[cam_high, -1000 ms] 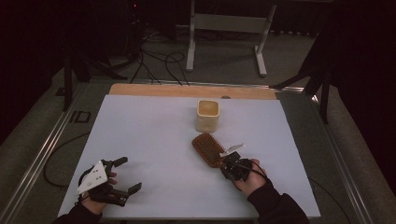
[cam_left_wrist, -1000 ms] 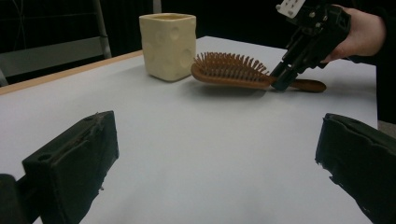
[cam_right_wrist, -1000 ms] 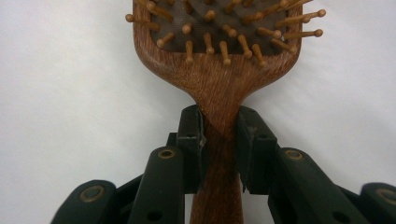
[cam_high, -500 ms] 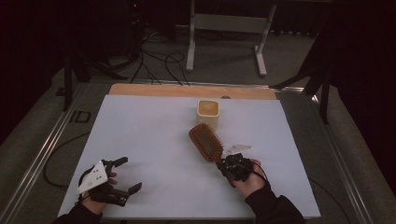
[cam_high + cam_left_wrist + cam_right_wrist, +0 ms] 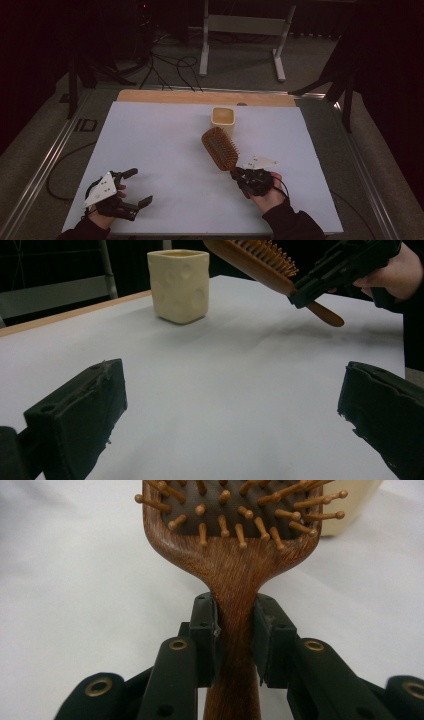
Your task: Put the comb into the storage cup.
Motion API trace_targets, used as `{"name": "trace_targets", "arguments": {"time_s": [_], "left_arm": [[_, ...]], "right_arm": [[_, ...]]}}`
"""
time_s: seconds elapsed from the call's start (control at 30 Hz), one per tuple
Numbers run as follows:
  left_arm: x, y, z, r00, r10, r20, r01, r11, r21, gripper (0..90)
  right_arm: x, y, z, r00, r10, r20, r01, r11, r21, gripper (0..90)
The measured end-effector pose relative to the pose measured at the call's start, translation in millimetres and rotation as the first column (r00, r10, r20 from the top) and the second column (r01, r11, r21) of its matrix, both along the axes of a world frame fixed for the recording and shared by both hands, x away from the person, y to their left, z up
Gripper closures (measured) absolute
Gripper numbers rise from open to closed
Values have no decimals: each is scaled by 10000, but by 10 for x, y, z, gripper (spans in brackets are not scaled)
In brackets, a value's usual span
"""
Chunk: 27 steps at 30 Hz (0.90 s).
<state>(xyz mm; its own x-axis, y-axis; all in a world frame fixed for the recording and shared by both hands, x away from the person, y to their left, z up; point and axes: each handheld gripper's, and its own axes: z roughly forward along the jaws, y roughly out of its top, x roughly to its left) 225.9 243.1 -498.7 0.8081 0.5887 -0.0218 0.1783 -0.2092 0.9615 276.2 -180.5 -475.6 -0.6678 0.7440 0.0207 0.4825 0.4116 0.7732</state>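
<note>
Wooden and bristle-side up, the paddle hairbrush [image 5: 219,148] sits clamped by its handle in your right hand-held gripper [image 5: 239,174], lifted off the white bench [image 5: 160,145] with its head angled toward the far edge. Just beyond the head, a cream cup [image 5: 223,119] stands upright near the middle of the far edge. Your left hand-held gripper [image 5: 134,188] rests near the near left corner, its jaws wide apart with nothing between them.
</note>
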Motion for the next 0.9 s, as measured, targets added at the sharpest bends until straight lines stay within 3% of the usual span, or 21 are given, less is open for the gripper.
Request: {"name": "trace_targets", "arguments": {"time_s": [0.27, 0.4, 0.53, 0.7, 0.9], "left_arm": [[14, -20, 1, 9999, 38, -109, -37, 10000, 57, 0], [19, -47, 7, 9998, 60, -214, -58, 10000, 74, 0], [33, -78, 27, 9995, 124, -287, -119, 9998, 181, 0], [59, -99, 80, 9985, 218, -492, -218, 9998, 9, 0], [74, -112, 184, 9972, 463, -585, -475, 9987, -193, 0]], "right_arm": [[-33, 1, 8, 9997, 22, 238, -31, 9993, 376, 731], [-59, -33, 37, 9981, -120, 611, 74, 9972, 747, 731], [-76, -52, 55, 9968, -200, 779, 136, 9965, 825, 731], [-100, -50, 44, 9938, -397, 1041, 300, 9952, 934, 731], [-101, -60, 55, 9938, -416, 1035, 313, 9946, 992, 731]]}}
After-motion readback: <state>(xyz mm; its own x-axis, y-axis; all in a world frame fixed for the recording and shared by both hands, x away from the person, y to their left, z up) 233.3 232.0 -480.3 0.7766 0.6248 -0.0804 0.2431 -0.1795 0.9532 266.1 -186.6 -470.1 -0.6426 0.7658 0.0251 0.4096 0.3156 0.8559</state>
